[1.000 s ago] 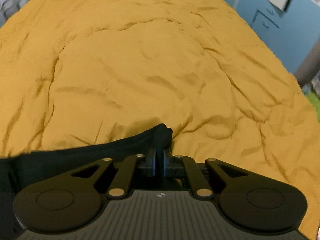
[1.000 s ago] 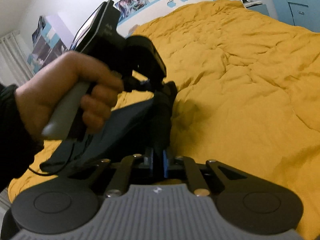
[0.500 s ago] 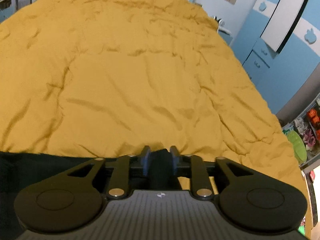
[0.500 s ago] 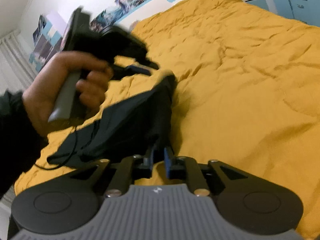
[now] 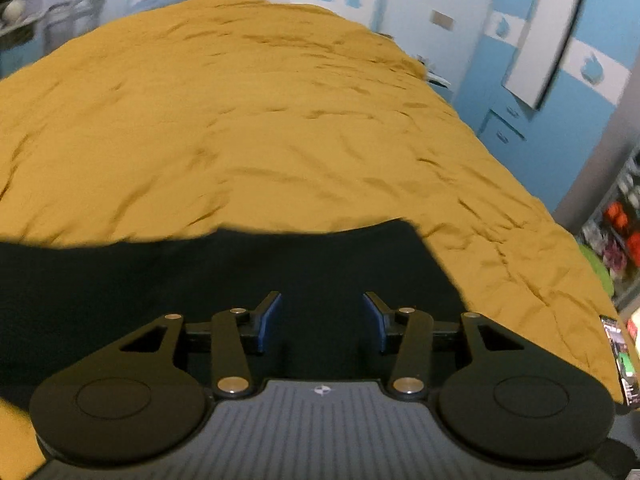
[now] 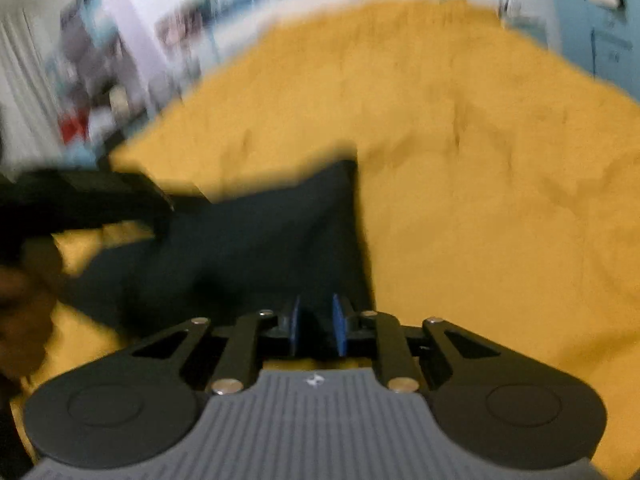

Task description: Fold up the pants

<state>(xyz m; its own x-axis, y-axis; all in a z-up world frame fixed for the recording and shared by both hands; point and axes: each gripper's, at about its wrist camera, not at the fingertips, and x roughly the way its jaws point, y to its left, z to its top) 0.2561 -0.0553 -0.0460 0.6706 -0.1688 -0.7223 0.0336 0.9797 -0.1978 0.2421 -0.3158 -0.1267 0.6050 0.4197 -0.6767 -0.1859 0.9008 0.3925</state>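
Observation:
The dark pants lie flat on the mustard-yellow duvet right in front of me. My left gripper is open, its blue pads wide apart above the cloth, holding nothing. In the blurred right wrist view the pants spread out to the left. My right gripper has its jaws partly open over the near edge of the pants, with dark cloth showing in the gap. The other gripper and the hand holding it show blurred at the far left.
Blue and white cupboards stand along the right of the bed. Shelves with red and green items are at the far right. A blurred white wall with pictures and shelving is behind the bed's left side.
Both grippers were shut on the pants' edge, holding it up. Now the left has opened wide and let go, the right has parted its jaws, and the pants lie flat on the duvet.

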